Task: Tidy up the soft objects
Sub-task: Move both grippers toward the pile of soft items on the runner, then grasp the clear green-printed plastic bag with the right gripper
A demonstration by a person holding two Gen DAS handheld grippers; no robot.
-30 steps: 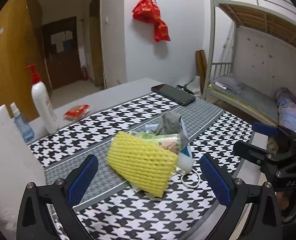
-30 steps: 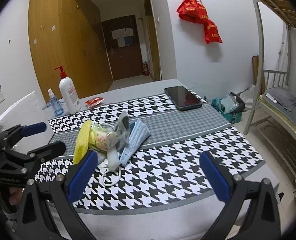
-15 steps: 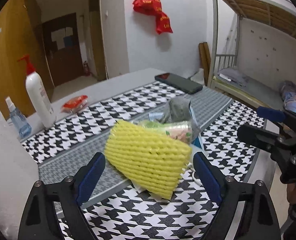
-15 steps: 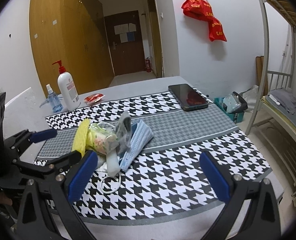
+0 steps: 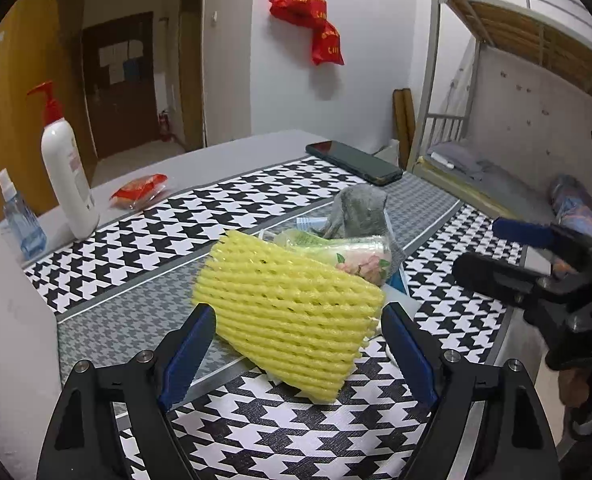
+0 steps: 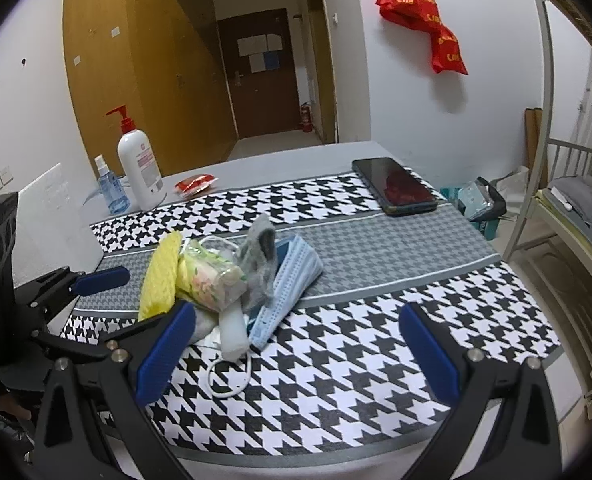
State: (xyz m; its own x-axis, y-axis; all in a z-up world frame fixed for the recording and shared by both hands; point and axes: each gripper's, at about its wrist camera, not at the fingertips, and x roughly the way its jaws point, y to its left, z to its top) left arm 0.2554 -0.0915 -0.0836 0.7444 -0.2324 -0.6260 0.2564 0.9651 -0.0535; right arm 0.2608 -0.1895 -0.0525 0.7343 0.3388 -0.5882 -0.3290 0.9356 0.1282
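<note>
Yellow foam net (image 5: pixel 287 312) tilted against heap: gray cloth (image 5: pixel 360 212), blue mask (image 6: pixel 291 280).

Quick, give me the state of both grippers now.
Left gripper: open, jaws just narrowing around the yellow foam net sleeve, not yet pressing it.
Right gripper: open, holding nothing.

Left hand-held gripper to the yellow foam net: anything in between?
Nothing visible. The left hand-held gripper is open, its jaws have just been closing, and the yellow foam net lies between its fingers with no pad pressing on it. The tissue pack and grey sock sit behind the net.
</note>
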